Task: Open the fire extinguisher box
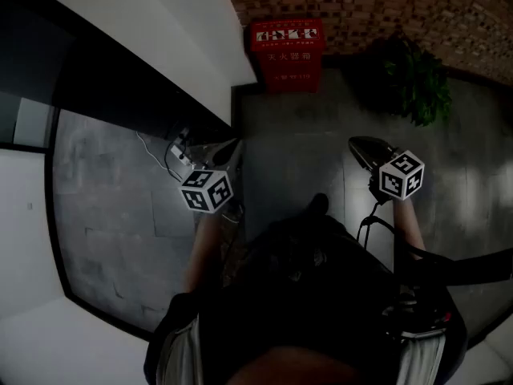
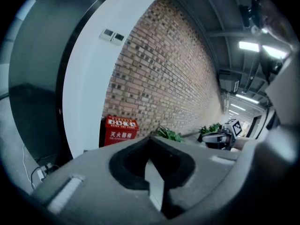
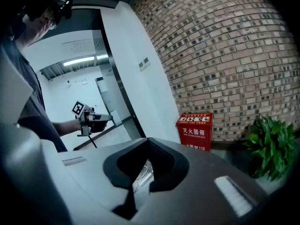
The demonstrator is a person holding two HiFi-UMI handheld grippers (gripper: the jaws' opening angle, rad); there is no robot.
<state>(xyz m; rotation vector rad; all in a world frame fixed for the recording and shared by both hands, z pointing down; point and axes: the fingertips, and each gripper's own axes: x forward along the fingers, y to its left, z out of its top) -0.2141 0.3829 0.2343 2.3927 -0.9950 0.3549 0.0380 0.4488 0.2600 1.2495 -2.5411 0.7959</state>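
Note:
The red fire extinguisher box (image 1: 287, 54) stands on the floor against the brick wall, lid down, some way ahead of me. It also shows as the red box (image 2: 119, 129) in the left gripper view and as the red box (image 3: 194, 130) in the right gripper view. My left gripper (image 1: 232, 147) is held out at the left, its jaws together and empty (image 2: 151, 138). At the right, my right gripper (image 1: 358, 143) is also shut with nothing in it (image 3: 149, 139). Both are well short of the box.
A green potted plant (image 1: 417, 79) stands to the right of the box by the brick wall. A white wall with a dark door frame (image 1: 144, 87) runs along the left, with cables (image 1: 178, 152) at its foot. Grey tiled floor (image 1: 296, 151) lies between me and the box.

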